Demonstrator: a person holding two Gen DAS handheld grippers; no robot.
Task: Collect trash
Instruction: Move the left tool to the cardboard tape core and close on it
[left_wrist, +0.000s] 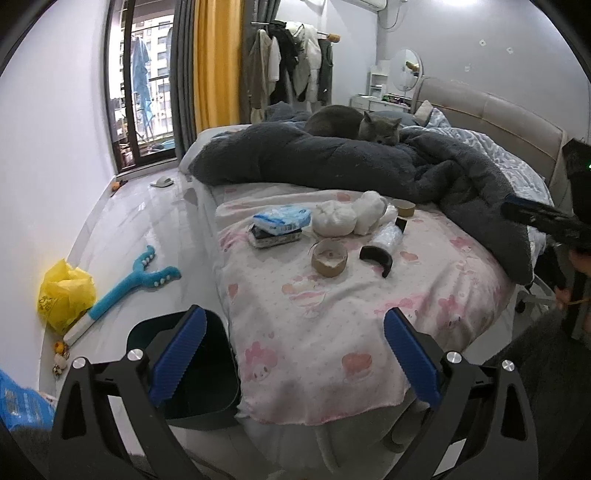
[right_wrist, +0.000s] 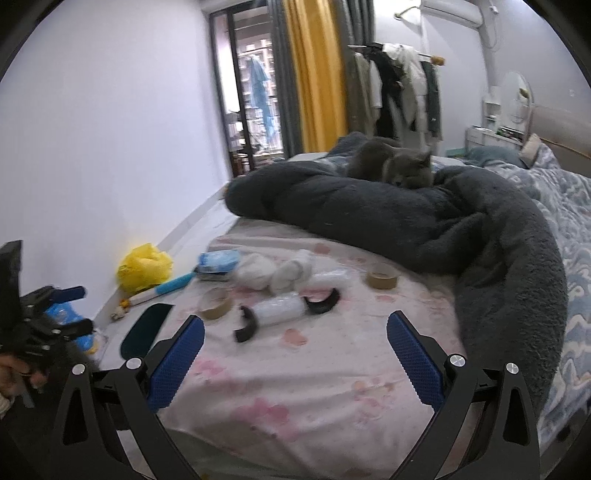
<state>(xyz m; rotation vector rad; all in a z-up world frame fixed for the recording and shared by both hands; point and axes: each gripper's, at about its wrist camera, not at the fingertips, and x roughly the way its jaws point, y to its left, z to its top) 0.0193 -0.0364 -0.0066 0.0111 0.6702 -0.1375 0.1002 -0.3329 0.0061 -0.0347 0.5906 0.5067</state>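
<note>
Fingers of both grippers, left gripper (left_wrist: 293, 354) and right gripper (right_wrist: 295, 358), spread empty over bare sheet (left_wrist: 314, 306) beside bin (left_wrist: 207, 373).

Both tools share one build: the left gripper (left_wrist: 293, 356) and the right gripper (right_wrist: 295, 360) each have two black angular arms with triangular cut-outs, and each arm carries two round silver screws near its upper end. The fingers (left_wrist: 181, 354) are faced with blue pads (right_wrist: 415, 360), ribbed on the left tool and finely dotted on the right
</note>
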